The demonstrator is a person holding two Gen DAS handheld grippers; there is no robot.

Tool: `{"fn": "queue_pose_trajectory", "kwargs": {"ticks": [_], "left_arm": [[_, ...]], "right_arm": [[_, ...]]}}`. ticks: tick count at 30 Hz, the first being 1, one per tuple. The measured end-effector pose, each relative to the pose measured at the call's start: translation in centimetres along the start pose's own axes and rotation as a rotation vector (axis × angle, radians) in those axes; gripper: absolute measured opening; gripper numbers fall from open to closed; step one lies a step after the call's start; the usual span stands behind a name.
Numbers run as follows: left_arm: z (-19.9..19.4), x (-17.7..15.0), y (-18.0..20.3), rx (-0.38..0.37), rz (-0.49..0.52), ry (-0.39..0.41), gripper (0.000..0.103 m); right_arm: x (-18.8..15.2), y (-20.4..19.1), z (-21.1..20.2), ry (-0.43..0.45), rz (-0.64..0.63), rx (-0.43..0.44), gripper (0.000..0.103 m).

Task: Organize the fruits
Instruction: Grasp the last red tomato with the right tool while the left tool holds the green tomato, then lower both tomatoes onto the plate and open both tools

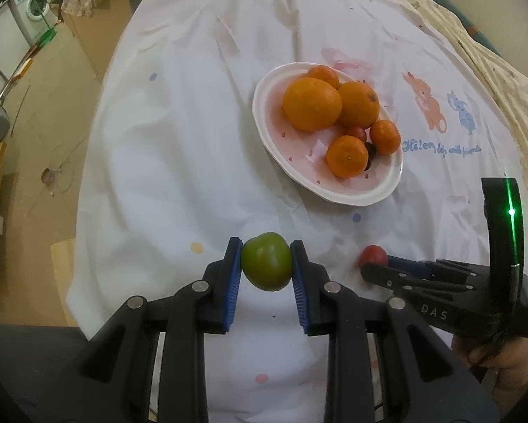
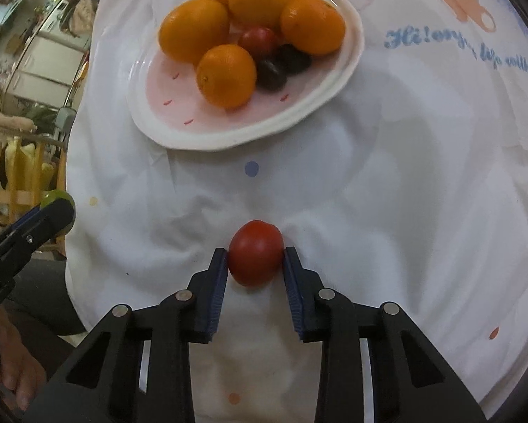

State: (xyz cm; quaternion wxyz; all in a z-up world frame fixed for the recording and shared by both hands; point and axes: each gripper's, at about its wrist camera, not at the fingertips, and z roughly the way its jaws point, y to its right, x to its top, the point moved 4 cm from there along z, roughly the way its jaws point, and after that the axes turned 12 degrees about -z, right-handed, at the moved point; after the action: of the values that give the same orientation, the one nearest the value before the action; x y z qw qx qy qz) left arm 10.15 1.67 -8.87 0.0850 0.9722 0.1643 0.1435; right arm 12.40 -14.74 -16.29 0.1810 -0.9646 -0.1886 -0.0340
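my left gripper [image 1: 266,264] is clamped on a green fruit [image 1: 266,261], both blue pads touching its sides, and my right gripper [image 2: 255,259] pinches a red fruit [image 2: 255,258] the same way. i can't tell whether either fruit is lifted off the white cloth [image 1: 179,162] or resting on it. the plate [image 1: 380,195] sits ahead of both tools, slightly to the right of my left one and slightly to the left of my right one. it is crowded: oranges [image 1: 312,104] piled at its far side, small dark fruits [image 2: 271,73] among them, with bare plate only at the near side.

both fruits are round and smooth, held only near the fingertips, so i judge a tilt or a loosened squeeze could let one slip and roll across the cloth. set down against the pile, one could knock an orange over the low rim. my two tools are near each other and could bump heading to the same plate.
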Motion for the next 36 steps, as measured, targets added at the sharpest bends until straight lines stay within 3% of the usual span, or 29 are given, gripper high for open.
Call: {"fn": "queue_pose_trajectory", "kwargs": {"ticks": [13,19,24,30,36], "left_arm": [[-0.3,0.2,-0.1,0.017,0.015,0.026,0.024],[-3.1,2.6,-0.1,-0.034,-0.012,0.103,0.024],[-3.3,4.7,0.8,-0.042,-0.001,0.113,0.024],[-1.4,6.9,2.7,-0.021,0.045,0.106,0.024],[2.4,8.2,4.2,-0.015,0.074,0.064,0.024]], "right_arm": [[0.1,1.4,-3.9,0.108,0.048,0.048,0.033],[0.9,2.7,-9.6,0.284,0.058,0.034,0.033],[2.6,2.6,-12.2,0.393,0.018,0.011,0.033],[6.3,2.6,-12.0,0.419,0.007,0.05,0.033],[9.6,3.3,-9.1,0.368,0.028,0.097,0.033]]}}
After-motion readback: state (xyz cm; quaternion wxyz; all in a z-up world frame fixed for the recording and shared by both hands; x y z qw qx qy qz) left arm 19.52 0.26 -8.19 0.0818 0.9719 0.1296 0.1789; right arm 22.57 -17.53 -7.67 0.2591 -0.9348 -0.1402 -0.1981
